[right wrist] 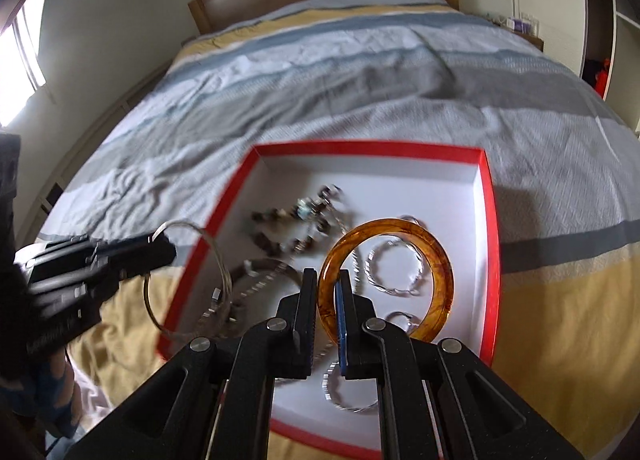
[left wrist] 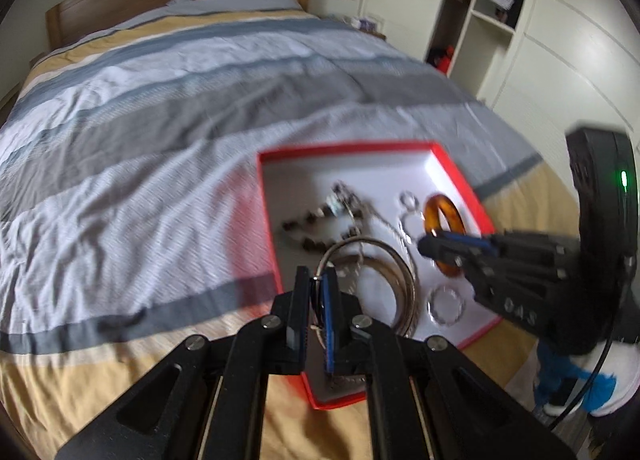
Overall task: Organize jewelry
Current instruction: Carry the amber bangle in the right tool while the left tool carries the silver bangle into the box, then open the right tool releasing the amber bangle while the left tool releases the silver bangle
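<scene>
Looking along the left gripper, the left wrist view shows its jaws clamped on thin silver bangles over the near part of a red box on the striped bedspread, while the right gripper comes in from the right, pinching an amber bangle above the box's white floor, where a beaded bracelet and a twisted silver ring lie. From the right wrist view, the right gripper has its jaws closed on the amber bangle's near left rim, the hoop standing over the box interior, and the left gripper at the left edge holds the silver bangles across the box's left wall.
</scene>
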`<state>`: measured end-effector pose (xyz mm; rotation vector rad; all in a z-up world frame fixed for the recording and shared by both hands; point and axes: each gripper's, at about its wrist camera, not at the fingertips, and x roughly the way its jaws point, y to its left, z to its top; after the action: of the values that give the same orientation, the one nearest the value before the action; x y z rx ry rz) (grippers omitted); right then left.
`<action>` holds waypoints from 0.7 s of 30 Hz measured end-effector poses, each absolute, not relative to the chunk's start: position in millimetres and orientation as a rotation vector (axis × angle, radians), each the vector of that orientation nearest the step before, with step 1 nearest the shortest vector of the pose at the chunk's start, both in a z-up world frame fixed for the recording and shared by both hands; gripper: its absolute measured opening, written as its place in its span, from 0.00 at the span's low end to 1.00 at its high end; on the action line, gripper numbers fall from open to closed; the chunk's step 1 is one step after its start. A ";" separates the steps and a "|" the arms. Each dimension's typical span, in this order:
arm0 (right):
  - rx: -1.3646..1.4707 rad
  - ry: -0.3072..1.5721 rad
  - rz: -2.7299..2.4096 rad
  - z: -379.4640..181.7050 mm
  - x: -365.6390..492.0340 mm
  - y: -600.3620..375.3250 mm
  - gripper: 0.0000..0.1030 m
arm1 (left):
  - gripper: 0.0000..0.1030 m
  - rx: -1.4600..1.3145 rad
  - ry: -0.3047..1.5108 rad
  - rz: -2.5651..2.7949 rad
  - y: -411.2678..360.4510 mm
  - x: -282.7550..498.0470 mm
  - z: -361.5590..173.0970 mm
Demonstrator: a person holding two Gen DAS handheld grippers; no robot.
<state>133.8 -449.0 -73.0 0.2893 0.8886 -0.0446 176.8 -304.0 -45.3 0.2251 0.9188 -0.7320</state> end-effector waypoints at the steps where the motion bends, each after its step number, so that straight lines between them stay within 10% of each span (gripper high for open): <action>1: 0.295 0.895 -0.044 -77.6 134.7 -450.2 0.08 | 0.05 0.235 0.926 -0.733 -305.4 175.5 -49.6; 21: 0.322 0.944 -0.093 -102.3 122.9 -456.2 0.13 | 0.18 0.314 0.926 -0.708 -312.5 162.7 -75.1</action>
<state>122.9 -456.2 -102.3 0.3220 0.9441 -0.0931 162.6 -312.5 -75.1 0.3145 0.9263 -0.7081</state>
